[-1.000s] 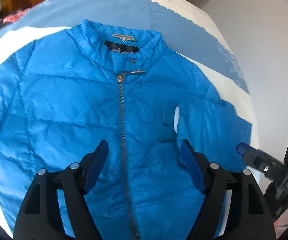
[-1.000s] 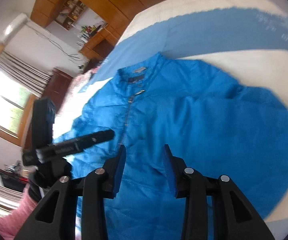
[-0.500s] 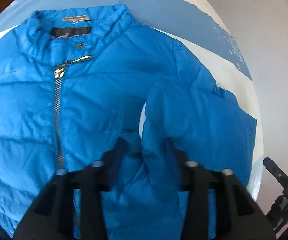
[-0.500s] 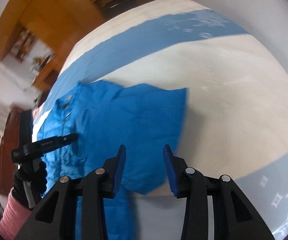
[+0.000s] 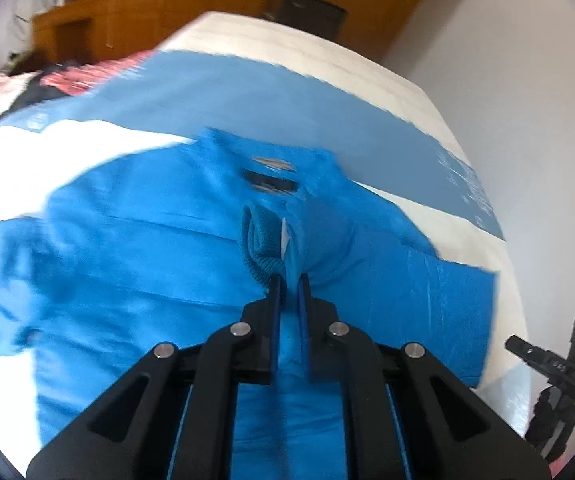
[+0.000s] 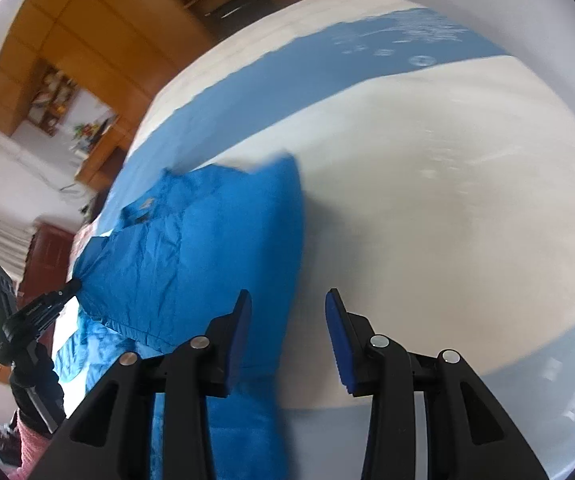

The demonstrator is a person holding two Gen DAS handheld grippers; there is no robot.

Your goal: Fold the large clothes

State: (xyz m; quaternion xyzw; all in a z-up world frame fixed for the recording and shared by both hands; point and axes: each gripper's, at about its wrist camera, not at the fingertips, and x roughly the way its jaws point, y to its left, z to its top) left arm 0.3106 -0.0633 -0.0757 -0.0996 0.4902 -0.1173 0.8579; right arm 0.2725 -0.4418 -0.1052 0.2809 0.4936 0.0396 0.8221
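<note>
A bright blue padded jacket (image 5: 147,260) lies front-up on the bed, collar at the far side. My left gripper (image 5: 289,280) is closing tight on the ribbed cuff (image 5: 261,240) of the sleeve folded over the chest; the pads press it and the cuff is lifted off the jacket. From the right wrist view the jacket (image 6: 207,240) lies to the left, with the left gripper (image 6: 69,288) at its raised sleeve. My right gripper (image 6: 287,304) hovers open over the jacket's right edge and the bedspread, with nothing between its fingers. It also shows low at the bed's right side (image 5: 547,360).
The bedspread (image 6: 427,200) is cream with wide blue bands. Pink and dark clothes (image 5: 67,80) lie at the bed's far left. Wooden cabinets (image 5: 167,8) line the back wall. The bed's right edge drops off toward a white wall (image 5: 527,100). A pink sleeve (image 6: 27,444) holds the left gripper.
My left gripper dropped onto the folded sleeve, shut on its cuff and rose with it. The right gripper swung right, from over the jacket's front to its right edge, staying open.
</note>
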